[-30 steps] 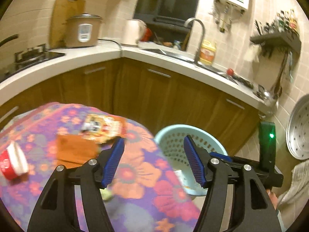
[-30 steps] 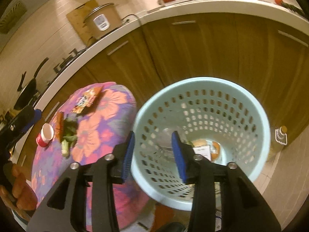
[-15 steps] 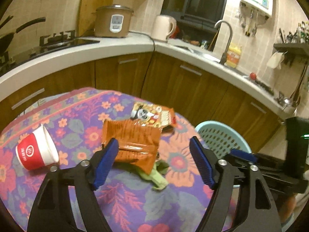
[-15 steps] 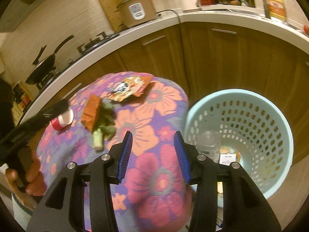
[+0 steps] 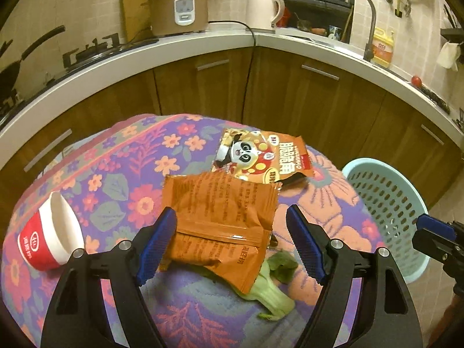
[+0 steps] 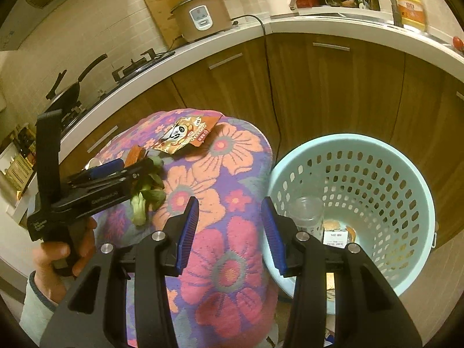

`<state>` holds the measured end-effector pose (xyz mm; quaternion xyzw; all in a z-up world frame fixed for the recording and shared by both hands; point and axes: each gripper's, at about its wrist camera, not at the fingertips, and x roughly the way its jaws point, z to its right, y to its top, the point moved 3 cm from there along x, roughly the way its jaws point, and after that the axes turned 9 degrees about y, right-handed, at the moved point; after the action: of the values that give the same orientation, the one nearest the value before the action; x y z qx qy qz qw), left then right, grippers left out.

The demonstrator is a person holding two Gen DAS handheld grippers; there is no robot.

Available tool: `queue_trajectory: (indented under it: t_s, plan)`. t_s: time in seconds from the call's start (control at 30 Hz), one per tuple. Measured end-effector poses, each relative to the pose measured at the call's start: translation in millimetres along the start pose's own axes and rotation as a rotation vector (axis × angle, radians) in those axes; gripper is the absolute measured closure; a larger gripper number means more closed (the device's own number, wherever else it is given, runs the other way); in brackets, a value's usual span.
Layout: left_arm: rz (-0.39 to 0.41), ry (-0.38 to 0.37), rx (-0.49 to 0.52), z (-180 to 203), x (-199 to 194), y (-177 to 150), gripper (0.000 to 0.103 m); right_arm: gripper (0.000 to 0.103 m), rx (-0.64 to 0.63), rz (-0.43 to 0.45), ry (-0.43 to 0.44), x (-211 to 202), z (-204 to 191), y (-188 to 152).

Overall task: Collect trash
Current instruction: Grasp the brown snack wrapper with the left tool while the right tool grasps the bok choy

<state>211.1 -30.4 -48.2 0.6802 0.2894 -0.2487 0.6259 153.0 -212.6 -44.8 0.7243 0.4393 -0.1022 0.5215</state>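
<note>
An orange wrapper [image 5: 220, 203] lies flat on the floral tablecloth [image 5: 130, 174], partly over a green vegetable scrap [image 5: 269, 287]. My left gripper [image 5: 232, 229] hangs open just above it, a blue pad on each side of the wrapper, neither pressing. A panda snack bag [image 5: 261, 156] lies just behind, and a red paper cup [image 5: 49, 237] lies tipped at the left. My right gripper [image 6: 229, 226] is open and empty over the table's near edge, beside the light blue basket [image 6: 406, 174]. In the right wrist view a hand [image 6: 63, 249] holds the left gripper [image 6: 116, 171] over the vegetable scrap [image 6: 148, 191].
The basket [image 5: 385, 203] stands on the floor right of the table and holds a clear plastic cup [image 6: 304, 211] and some packaging [image 6: 336, 232]. Brown cabinets under a white counter [image 5: 174, 52] curve behind the table, with a rice cooker [image 5: 179, 8] and kettle [image 5: 264, 8] on top.
My left gripper swung from the basket to over the table, dropped toward the orange wrapper, and its jaws widened. My right gripper moved from above the basket to the table's edge.
</note>
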Motion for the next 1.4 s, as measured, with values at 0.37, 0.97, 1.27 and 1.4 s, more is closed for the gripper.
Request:
queue_trajectory:
  t_s: [0.37, 0.97, 1.27, 1.4]
  plan:
    - [0.018, -0.143, -0.07, -23, -14, -4, 0.078, 0.062, -0.076, -0.062, 0.039, 31, -33, -2]
    - [0.055, -0.199, -0.226, -94, -54, -26, 0.095, 0.053, -0.237, -0.2, 0.074, 110, -110, 4]
    - [-0.028, -0.163, -0.264, -120, -41, -59, 0.061, 0.056, -0.336, -0.224, -0.055, 140, -134, -3]
    - [-0.015, -0.173, -0.268, -120, -38, -57, 0.055, 0.073, -0.347, -0.205, -0.097, 138, -131, -3]
